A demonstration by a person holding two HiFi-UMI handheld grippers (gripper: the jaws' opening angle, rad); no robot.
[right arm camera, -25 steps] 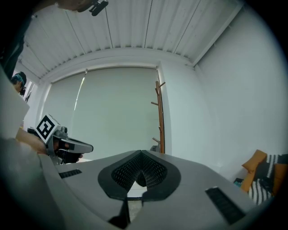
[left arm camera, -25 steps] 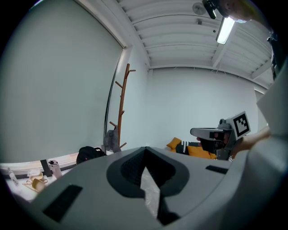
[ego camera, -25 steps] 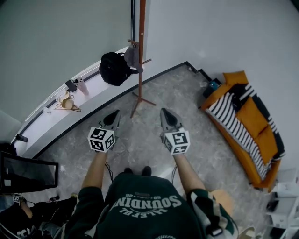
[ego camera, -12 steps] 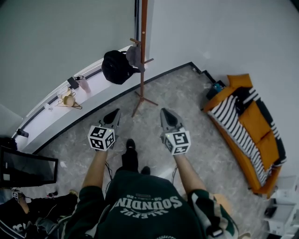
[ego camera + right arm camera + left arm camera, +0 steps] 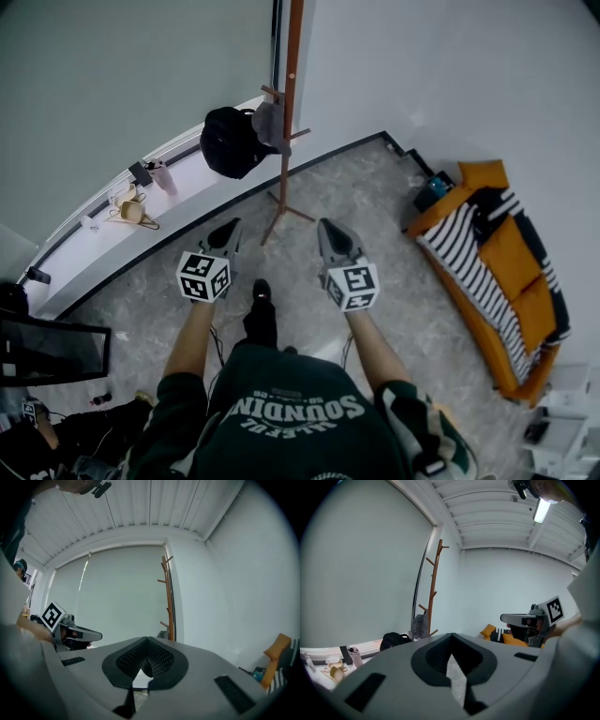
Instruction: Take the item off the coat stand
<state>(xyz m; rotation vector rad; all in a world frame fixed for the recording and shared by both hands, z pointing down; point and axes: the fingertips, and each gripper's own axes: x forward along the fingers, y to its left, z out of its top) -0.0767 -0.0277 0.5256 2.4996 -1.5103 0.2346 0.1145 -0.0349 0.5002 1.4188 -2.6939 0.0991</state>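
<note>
A tall brown wooden coat stand (image 5: 289, 112) rises on the floor by the wall corner. A grey item (image 5: 268, 122) hangs from one of its lower pegs, also seen as the grey item (image 5: 420, 626) in the left gripper view. A black backpack (image 5: 227, 141) sits just left of it, by the window ledge. My left gripper (image 5: 226, 234) and right gripper (image 5: 333, 236) are held side by side well short of the stand, both pointing toward it. Both are shut and empty, with the left gripper (image 5: 451, 637) and right gripper (image 5: 147, 640) jaws meeting at the tips.
An orange sofa (image 5: 511, 281) with a striped blanket lines the right wall. A white window ledge (image 5: 103, 239) at the left carries cups and small things (image 5: 131, 206). A dark monitor (image 5: 52, 349) stands at the lower left. The person's foot (image 5: 261, 292) is on the marble floor.
The person has stepped forward, one foot now ahead, and the view has shifted slightly. Both grippers stay shut and level in front of the body.
</note>
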